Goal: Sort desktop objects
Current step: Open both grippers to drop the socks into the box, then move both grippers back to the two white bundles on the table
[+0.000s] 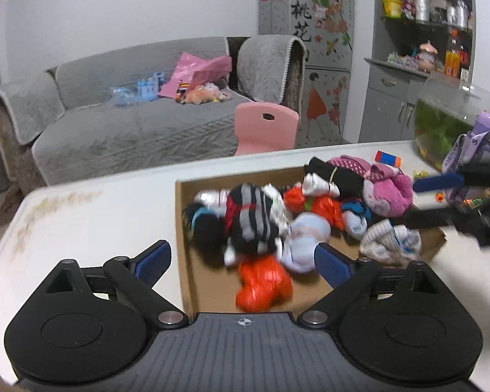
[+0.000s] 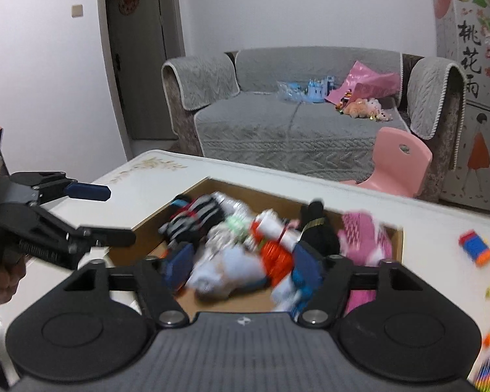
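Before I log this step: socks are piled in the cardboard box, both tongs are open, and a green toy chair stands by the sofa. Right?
Nearly. The toy chair is pink, not green, as the left wrist view shows. The rest holds: socks are piled in the cardboard box, and the left tongs and right tongs both stand open, gripping nothing, near the sofa.

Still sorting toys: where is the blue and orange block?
The blue and orange block lies on the white table, right of the cardboard box.

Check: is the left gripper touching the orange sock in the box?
Apart. The left wrist view shows the left gripper open, its pads clear of the orange sock lying between them in the box.
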Demonstrator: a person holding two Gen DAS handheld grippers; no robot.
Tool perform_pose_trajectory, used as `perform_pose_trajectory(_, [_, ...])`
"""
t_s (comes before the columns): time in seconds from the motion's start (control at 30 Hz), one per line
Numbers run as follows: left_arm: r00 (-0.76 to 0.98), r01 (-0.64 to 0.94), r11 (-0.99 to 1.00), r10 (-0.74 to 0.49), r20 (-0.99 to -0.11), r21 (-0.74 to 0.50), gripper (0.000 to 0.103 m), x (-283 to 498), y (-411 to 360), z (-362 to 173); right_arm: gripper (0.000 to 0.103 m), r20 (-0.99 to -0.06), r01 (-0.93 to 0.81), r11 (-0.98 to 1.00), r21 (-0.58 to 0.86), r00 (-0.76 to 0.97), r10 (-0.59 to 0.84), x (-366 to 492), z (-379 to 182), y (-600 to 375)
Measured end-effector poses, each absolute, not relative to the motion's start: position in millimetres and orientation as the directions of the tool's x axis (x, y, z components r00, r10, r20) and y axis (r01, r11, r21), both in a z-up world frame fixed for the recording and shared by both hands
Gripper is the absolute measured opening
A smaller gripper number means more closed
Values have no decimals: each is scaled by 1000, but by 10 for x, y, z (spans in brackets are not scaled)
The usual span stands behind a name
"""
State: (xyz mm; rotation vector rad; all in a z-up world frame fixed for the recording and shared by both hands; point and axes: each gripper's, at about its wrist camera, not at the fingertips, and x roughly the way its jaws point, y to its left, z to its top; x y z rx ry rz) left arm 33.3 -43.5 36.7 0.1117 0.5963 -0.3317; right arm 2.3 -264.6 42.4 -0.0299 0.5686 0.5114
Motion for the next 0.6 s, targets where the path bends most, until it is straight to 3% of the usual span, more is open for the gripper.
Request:
perform_pose_trajectory(0.1, [775,314,949,-278,-567,-36,97,122,-331,310,73,-514,-486,865,121,715,474,-341,286,-2565])
perform_pose_trajectory(0.23, [759,293,954,-275,-590,-68,98,-2,-258,200,82,-540,-518,850,99,689,483,-621,6,-2278])
perform_pose_trajectory(0.6, [750,255,960,-270,-604,-113,98,-169,29,40,86,-611,-519,854,35,665,429,-437,-352,-1778])
